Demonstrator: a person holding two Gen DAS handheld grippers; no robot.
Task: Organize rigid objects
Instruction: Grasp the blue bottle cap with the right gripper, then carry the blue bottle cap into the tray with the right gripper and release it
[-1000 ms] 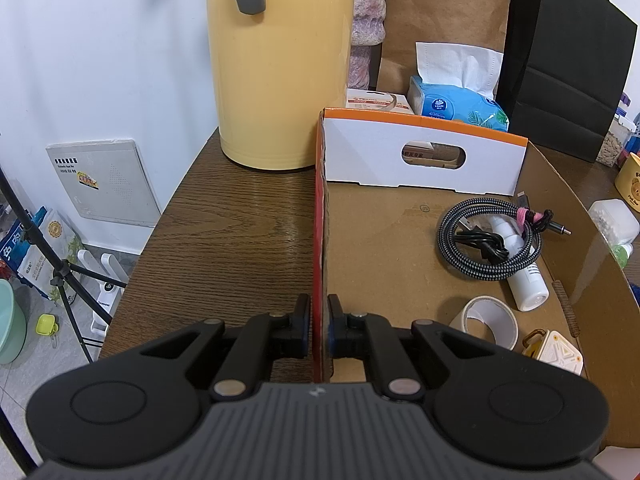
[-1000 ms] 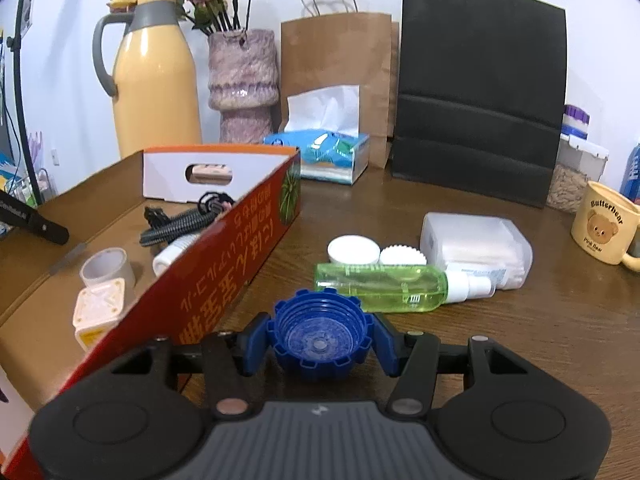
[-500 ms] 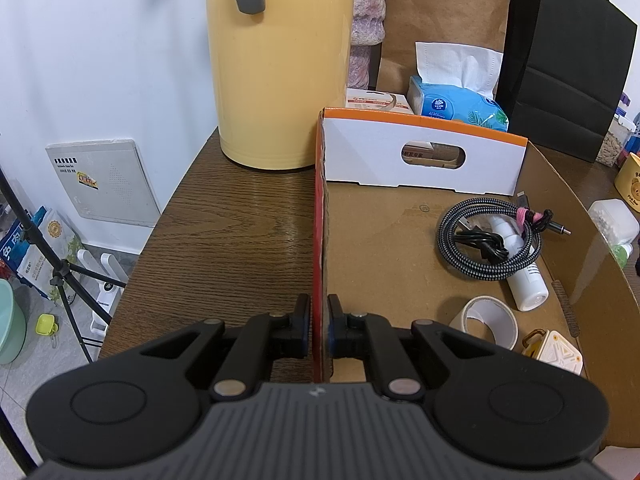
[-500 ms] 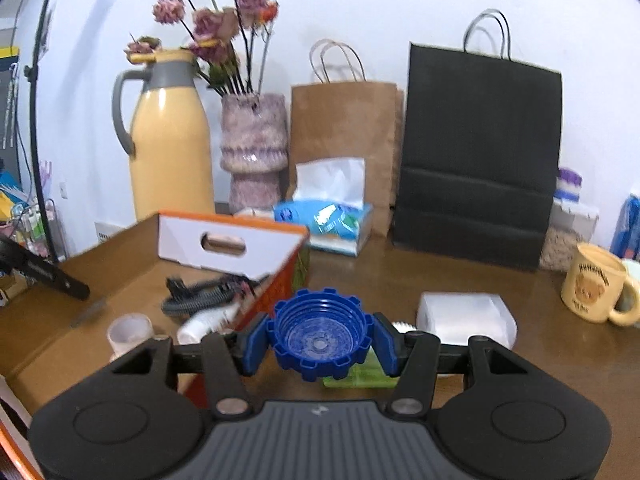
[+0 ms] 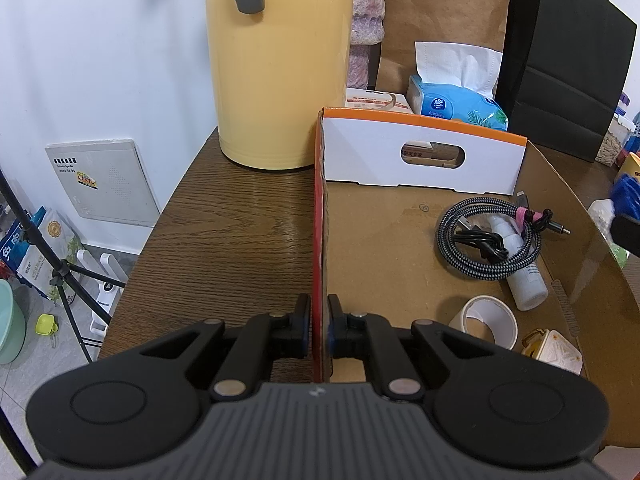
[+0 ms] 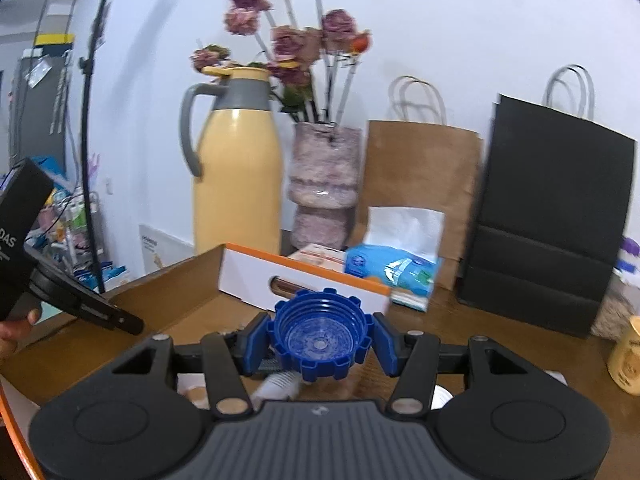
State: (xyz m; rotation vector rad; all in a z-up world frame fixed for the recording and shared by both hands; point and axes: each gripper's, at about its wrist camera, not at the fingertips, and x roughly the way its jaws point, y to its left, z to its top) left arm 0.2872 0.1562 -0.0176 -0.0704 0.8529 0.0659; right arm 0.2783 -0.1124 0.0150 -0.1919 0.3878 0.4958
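A dark wood-grain table (image 5: 224, 240) stands against a white wall, and along its back edge are a tall yellow thermos jug (image 5: 280, 64), a pinkish vase of dried flowers (image 6: 324, 184), a brown paper bag (image 6: 424, 172) and a black paper bag (image 6: 552, 216), with a blue tissue pack (image 5: 456, 106) in front of the bags. An open cardboard box (image 5: 384, 240) takes up the middle of the table, its white end flap with the handle cut-out facing inward. Inside it lie a coiled braided cable (image 5: 490, 240) draped over a white bottle (image 5: 520, 276), a roll of white tape (image 5: 486, 320) and a small cream-coloured piece at the near right corner. The left gripper (image 5: 319, 326) points steeply down, its jaws pinched tight on the box's red side wall, one finger outside and one inside. The right gripper (image 6: 318, 340) is held above the box's right side, tilted only a little downward, jaws partway apart and clamped on a blue ribbed cap (image 6: 320, 338) whose open side faces the camera. Most of the box floor on the left and centre is bare cardboard, while the items crowd the right half. Left of the box a strip of table is bare up to the edge, beyond which a tripod leg and floor clutter show. A yellow mug (image 6: 626, 364) sits at the far right of the table.
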